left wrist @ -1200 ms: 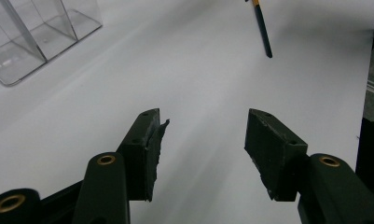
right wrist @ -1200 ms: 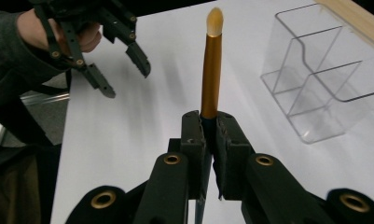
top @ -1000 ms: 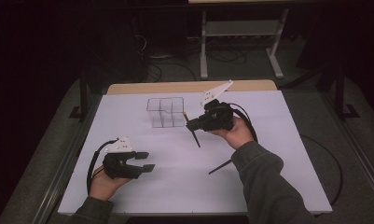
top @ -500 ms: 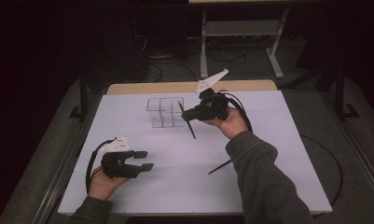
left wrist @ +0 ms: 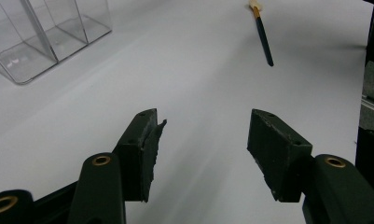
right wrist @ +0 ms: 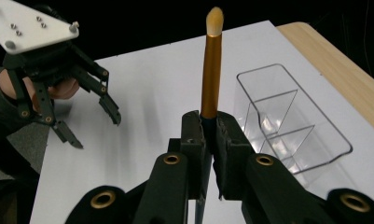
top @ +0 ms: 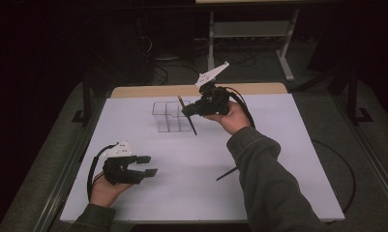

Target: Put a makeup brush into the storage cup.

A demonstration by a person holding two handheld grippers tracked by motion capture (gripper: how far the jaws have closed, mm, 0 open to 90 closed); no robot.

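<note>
My right gripper (top: pixel 187 111) is shut on a makeup brush (top: pixel 188 117) with a gold ferrule (right wrist: pixel 211 70) and a pale tip. It holds the brush in the air, tilted, just above the right end of the clear divided organizer (top: pixel 168 116). In the right gripper view the brush stands up between the closed jaws (right wrist: pixel 211 135), and the organizer (right wrist: pixel 292 121) lies to the right. My left gripper (top: pixel 147 165) rests low at the front left, open, with nothing between its jaws (left wrist: pixel 203 140). A second dark-handled brush (top: pixel 226 174) lies on the sheet; it is also ahead in the left gripper view (left wrist: pixel 263 35).
A white sheet (top: pixel 288 145) covers the table, with a wooden edge (top: pixel 259 89) at the back. A person's sleeve (top: pixel 274 183) crosses the front right. Black cables trail from both grippers. Dark floor and a metal stand (top: pixel 249 34) lie beyond the table.
My right gripper has carried the brush up and to the left, from beside the organizer to just over its right end. The left gripper has stayed where it was.
</note>
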